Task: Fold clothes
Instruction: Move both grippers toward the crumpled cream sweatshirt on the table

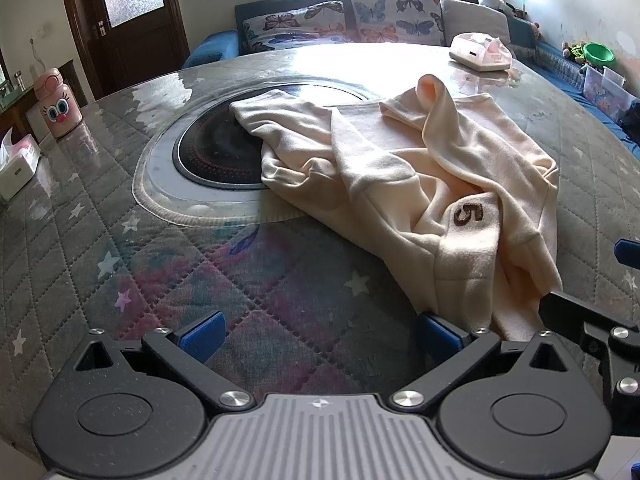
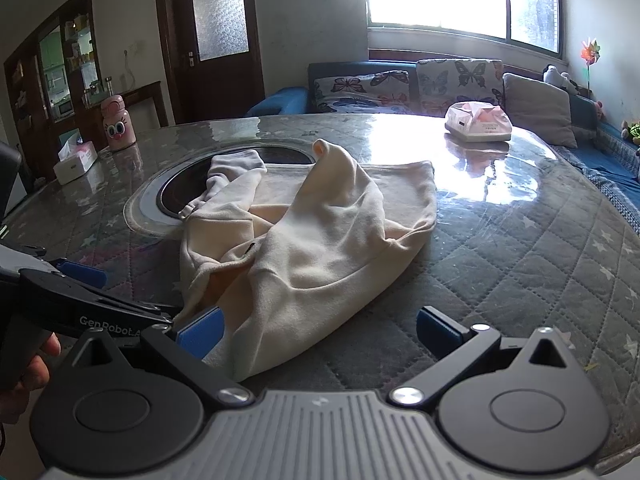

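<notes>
A cream sweatshirt (image 1: 404, 172) with a brown "5" patch (image 1: 469, 215) lies crumpled on the round quilted table (image 1: 100, 216), partly over the black hob in the middle. It also shows in the right wrist view (image 2: 304, 236). My left gripper (image 1: 320, 338) is open and empty, just short of the garment's near edge, which lies by its right finger. My right gripper (image 2: 320, 332) is open, with the garment's near hem lying between its fingers. The right gripper shows at the right edge of the left wrist view (image 1: 592, 324).
A black round hob (image 1: 224, 152) is set in the table centre. A pink tissue pack (image 1: 482, 53) lies at the far right. A pink cartoon bottle (image 1: 58, 106) and a white tissue box (image 1: 18, 164) stand at the left. A sofa with butterfly cushions (image 1: 360, 20) is behind.
</notes>
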